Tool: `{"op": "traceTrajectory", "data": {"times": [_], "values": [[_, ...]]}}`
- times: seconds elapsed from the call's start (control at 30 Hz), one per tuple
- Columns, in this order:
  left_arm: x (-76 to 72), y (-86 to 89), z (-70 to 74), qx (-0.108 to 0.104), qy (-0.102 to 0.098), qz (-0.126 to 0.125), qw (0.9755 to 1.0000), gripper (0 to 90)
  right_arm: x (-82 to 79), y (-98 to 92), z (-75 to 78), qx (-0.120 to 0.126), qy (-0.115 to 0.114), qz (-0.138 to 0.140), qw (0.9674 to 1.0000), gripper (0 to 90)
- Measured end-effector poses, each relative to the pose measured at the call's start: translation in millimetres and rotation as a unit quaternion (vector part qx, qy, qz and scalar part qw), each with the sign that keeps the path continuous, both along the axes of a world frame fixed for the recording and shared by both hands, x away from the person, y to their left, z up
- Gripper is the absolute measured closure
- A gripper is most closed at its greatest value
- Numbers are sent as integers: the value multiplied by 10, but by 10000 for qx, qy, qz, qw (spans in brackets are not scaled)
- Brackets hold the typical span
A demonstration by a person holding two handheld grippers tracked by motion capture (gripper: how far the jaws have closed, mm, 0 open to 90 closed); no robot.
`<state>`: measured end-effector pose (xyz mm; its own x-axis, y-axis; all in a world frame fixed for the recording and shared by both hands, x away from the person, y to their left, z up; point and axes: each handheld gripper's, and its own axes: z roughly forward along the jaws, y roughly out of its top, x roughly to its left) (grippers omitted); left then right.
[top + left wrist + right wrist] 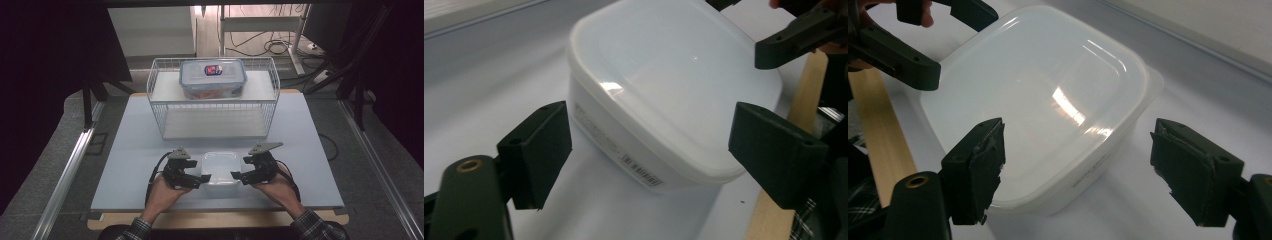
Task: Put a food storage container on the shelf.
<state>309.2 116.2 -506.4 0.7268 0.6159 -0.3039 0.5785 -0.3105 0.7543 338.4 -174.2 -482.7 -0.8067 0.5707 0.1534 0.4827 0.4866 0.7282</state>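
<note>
my left tool (196, 178) and right tool (241, 176) were released beside the white box (220, 172); next i had to squeeze both sides.

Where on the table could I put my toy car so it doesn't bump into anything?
The table is bare left of the left gripper, out to the table's left edge, and right of the right gripper, out to its right edge. The strip between the wire basket and the white tub is narrow. Around the tub it is crowded: both grippers flank it, jaws open.
</note>
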Motion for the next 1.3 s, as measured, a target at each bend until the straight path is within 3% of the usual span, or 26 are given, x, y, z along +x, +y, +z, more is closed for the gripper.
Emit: {"op": "traceTrajectory", "data": {"times": [0.07,0.1,0.17,0.23,0.27,0.3,0.4,0.47,0.57,0.9,1.0,1.1,1.3], "values": [[2,-10,-5,-38,21,-38,10000,180,7,-5,-9,49,68,3,10000,217],[0,-15,-17,-143,86,-145,9998,214,18,-14,-23,152,255,17,9996,259],[-3,-19,-20,-160,123,-204,9996,242,16,-13,-27,243,445,139,9986,291],[-22,-24,-9,-117,145,-205,9996,260,3,-6,-27,235,469,105,9986,299],[-33,-23,-2,-92,138,-219,9996,260,-12,-4,-22,230,510,62,9984,309],[-50,-20,11,-39,159,-236,9996,290,-43,-8,-15,256,791,-109,9965,346],[-90,11,47,-9,219,-199,9996,343,-85,-22,-4,286,924,-238,9950,401],[-108,40,72,-53,187,-75,9998,456,-125,-51,35,273,855,-353,9953,500],[-90,81,82,-196,366,52,9991,574,-149,-82,69,341,823,-526,9946,592],[-134,136,119,-386,360,623,9967,781,-170,-110,110,559,719,-838,9923,778],[-132,140,104,-429,370,698,9960,786,-179,-90,103,533,571,-872,9931,779],[-146,123,110,-337,275,792,9959,789,-186,-72,85,563,429,-905,9934,779],[-162,132,168,-335,157,836,9958,789,-189,-68,105,597,310,-853,9941,779]]}}
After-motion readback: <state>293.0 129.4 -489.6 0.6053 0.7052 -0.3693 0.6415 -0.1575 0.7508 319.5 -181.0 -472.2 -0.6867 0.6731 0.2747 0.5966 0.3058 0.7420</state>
